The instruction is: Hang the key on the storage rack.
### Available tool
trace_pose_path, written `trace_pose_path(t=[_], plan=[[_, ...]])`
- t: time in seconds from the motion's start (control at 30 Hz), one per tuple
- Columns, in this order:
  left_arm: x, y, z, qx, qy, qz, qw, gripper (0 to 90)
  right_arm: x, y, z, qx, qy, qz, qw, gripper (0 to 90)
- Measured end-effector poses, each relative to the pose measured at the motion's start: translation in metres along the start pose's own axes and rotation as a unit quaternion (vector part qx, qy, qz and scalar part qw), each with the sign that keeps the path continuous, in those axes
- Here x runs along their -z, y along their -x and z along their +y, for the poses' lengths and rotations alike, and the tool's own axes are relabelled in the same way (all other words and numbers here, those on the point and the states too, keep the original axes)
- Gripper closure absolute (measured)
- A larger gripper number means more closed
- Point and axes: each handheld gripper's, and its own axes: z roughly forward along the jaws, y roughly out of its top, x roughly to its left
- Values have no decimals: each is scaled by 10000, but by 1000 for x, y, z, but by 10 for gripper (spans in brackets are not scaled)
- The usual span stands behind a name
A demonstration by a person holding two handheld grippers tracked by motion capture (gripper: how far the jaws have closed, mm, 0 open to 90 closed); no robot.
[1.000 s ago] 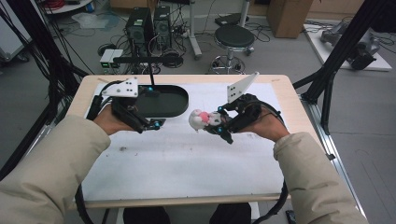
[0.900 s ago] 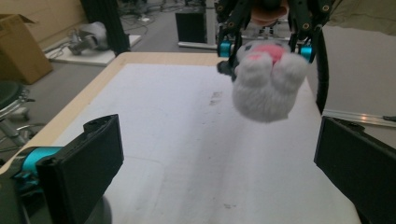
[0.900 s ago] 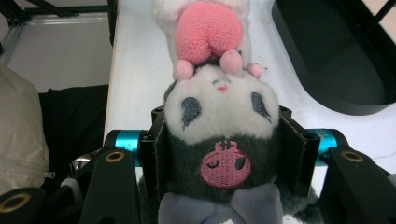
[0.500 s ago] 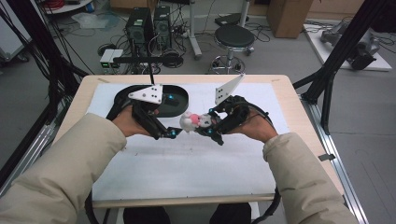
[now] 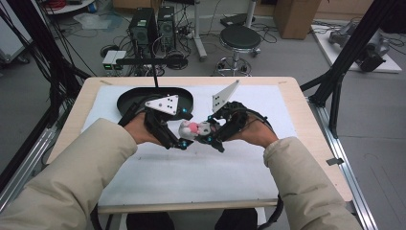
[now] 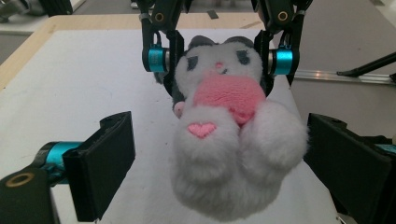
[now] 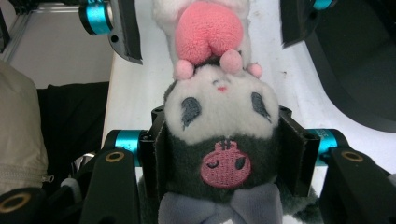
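- Here, nearest the person, two sleeved forearms come in over the white mat (image 5: 201, 177), each hand carrying tongs, and the two tools meet nose to nose at the middle of the table (image 5: 306, 124).
- The right gripper (image 7: 219, 140) is clamped on the head of a plush toy (image 7: 217, 107); in the right gripper view its pads press the dark sides of the head, face turned away from the camera's base and a pink embroidered patch just above a grey bow.
- The left gripper (image 6: 219, 158) stands spread on either side of the toy's white lower body; its jaws have just been closing a little, with the toy between them, yet gaps show between the pads and the fur on both sides.
- In the left gripper view the toy hangs from the right gripper beyond it, a pink heart held to its chest, clear of the mat.
- In the high view the toy (image 5: 191, 128) sits between the two tools.
- Farther off, just behind the left gripper (image 5: 179, 139), a black oval tray (image 5: 129, 98) lies on the mat.
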Motion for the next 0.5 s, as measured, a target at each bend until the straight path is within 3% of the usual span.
trace_pose_path(t=[0.17,0.3,0.4,0.5], plan=[[-2,0,0,6,7,-163,9999,195,-2,0,1,57,-8,25,10000,451],[-3,1,0,-117,-53,-245,9996,302,-2,0,1,63,-5,51,10000,451],[-2,2,0,-309,-118,-198,9993,448,-3,0,1,90,-27,62,9999,451],[-2,4,1,-364,-182,-98,9991,499,-4,-1,1,106,-52,39,9999,450]])
